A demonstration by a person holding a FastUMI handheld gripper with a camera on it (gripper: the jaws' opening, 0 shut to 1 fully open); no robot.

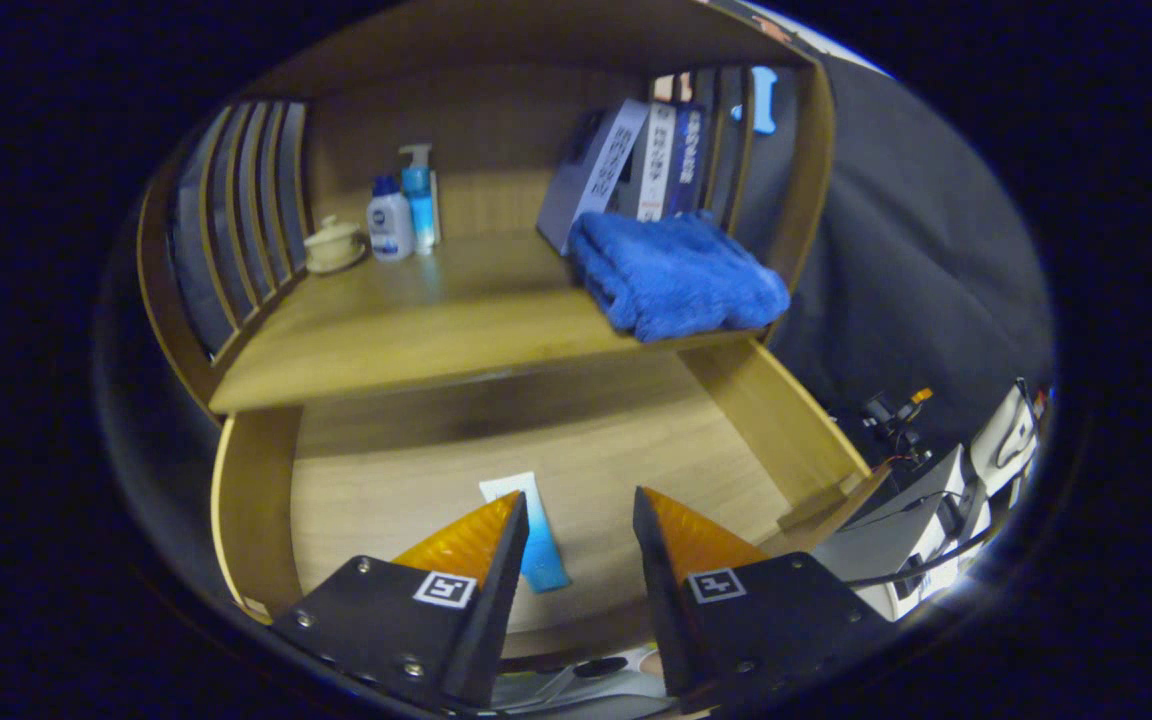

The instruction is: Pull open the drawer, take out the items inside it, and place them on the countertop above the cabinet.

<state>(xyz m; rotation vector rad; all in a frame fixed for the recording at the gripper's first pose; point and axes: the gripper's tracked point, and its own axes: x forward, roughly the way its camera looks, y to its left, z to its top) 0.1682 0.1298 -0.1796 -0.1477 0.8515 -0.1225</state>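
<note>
The wooden drawer (776, 420) is pulled open below the cabinet's countertop (406, 340). On the drawer's floor lies a blue and white tube (533, 530), flat and pointing away from me. My gripper (578, 500) hangs above the drawer with its fingers apart and nothing between them. The tube lies just under the inner edge of the left finger (496, 545), partly covered by it. A folded blue towel (671, 275) rests on the right end of the countertop.
On the countertop's back left stand a small lidded cup (334, 243), a white bottle (389, 222) and a blue pump bottle (419, 200). Books (636, 160) lean behind the towel. Slatted side walls enclose the shelf. Equipment and cables (926, 500) sit right of the drawer.
</note>
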